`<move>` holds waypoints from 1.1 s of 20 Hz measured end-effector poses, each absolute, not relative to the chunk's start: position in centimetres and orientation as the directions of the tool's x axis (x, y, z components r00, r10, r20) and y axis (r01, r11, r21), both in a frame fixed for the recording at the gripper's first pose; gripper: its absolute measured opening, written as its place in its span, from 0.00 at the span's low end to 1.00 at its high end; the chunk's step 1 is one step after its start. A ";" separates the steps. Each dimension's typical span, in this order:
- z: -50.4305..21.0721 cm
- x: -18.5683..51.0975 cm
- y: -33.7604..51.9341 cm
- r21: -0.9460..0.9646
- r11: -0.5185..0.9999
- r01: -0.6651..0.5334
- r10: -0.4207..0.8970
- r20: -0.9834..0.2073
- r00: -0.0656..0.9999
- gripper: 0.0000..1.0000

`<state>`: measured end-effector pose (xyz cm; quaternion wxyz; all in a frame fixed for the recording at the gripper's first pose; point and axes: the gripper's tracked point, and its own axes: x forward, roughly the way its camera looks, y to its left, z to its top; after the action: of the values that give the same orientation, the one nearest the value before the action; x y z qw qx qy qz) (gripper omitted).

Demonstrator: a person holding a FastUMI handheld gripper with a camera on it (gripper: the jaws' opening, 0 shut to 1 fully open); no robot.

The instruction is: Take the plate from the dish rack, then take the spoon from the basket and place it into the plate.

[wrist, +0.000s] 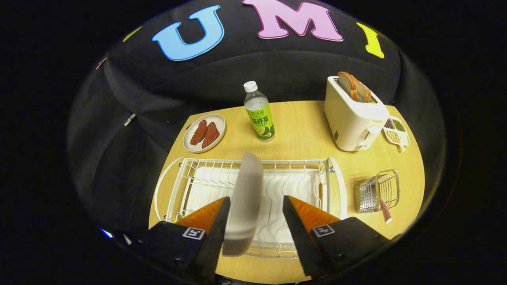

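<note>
Plate stood on edge in dish rack, between the fingers, long axis running away from gripper. Fingers spread wide: left one touching or almost touching plate's face, right one well clear. Spoon in basket, off right beyond the rack.

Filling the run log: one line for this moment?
step: grasp plate | rack: holds plate upright | gripper: open, jaws around plate | spoon: in basket
</note>
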<state>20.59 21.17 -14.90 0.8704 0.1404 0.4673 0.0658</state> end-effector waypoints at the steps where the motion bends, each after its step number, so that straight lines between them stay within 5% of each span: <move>1: -15.0 20.6 21.6 0.306 0.952 0.024 0.244 -0.802 0.545 0.67; 3: -15.3 20.0 21.8 0.273 0.962 0.027 0.219 -0.826 0.520 0.49; 13: -14.5 20.5 21.2 0.163 0.986 0.041 0.119 -0.851 0.511 0.32; 22: -13.2 21.3 20.7 0.064 0.998 0.010 0.051 -0.875 0.481 0.32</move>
<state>21.30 20.72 -13.22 0.8600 0.0302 0.5093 0.0119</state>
